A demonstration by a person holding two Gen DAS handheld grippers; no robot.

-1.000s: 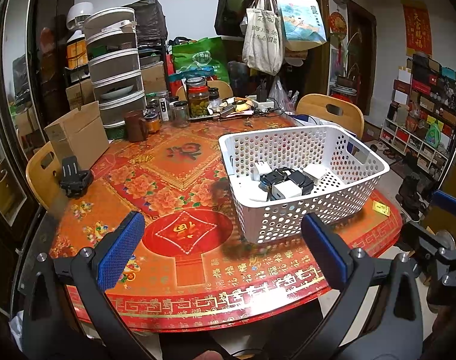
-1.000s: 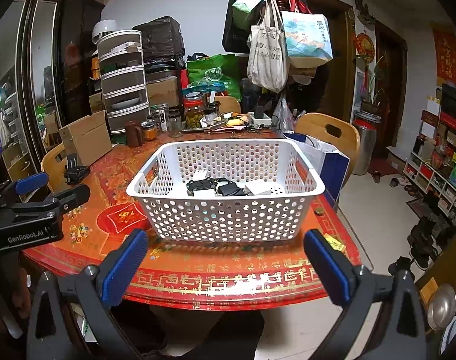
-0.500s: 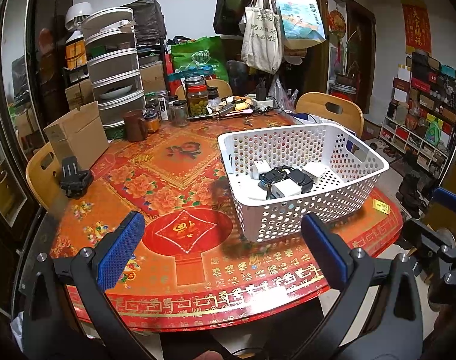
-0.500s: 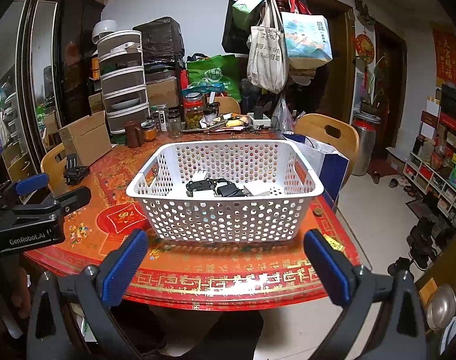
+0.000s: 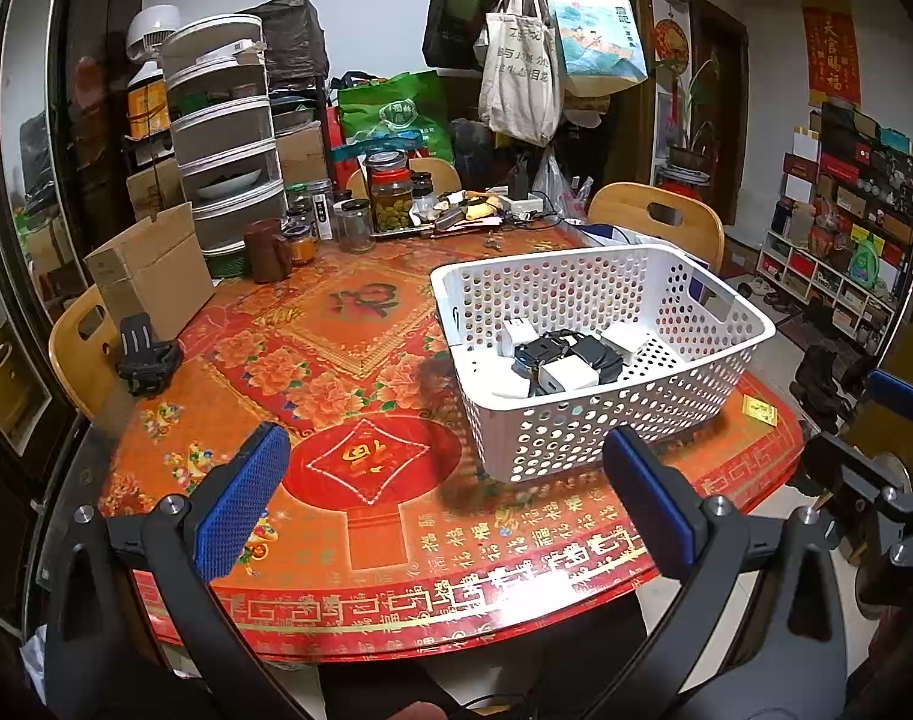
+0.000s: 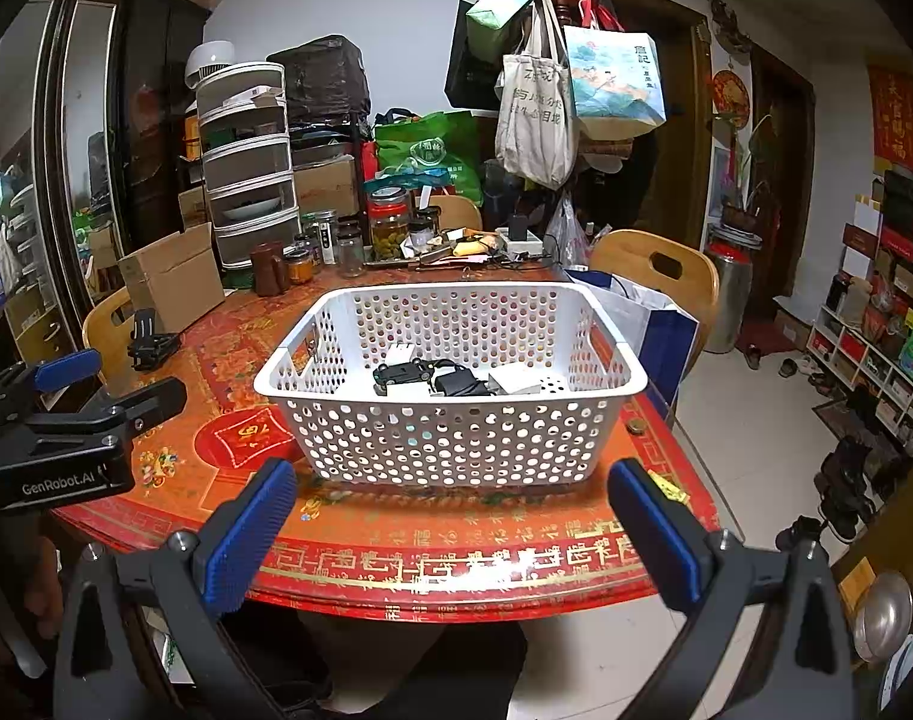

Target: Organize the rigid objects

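Both grippers wait at the near table edge, facing the basket.

The left gripper and right gripper hang with jaws spread wide, holding nothing, likely poised to reach in. The basket sits right of centre on the table, with white blocks and dark gadgets, perhaps chargers, heaped inside.

You're facing a white wall w/ a dark cabinet on the left. Wooden chairs ring the red table; pale tiled floor and shelves on the right.
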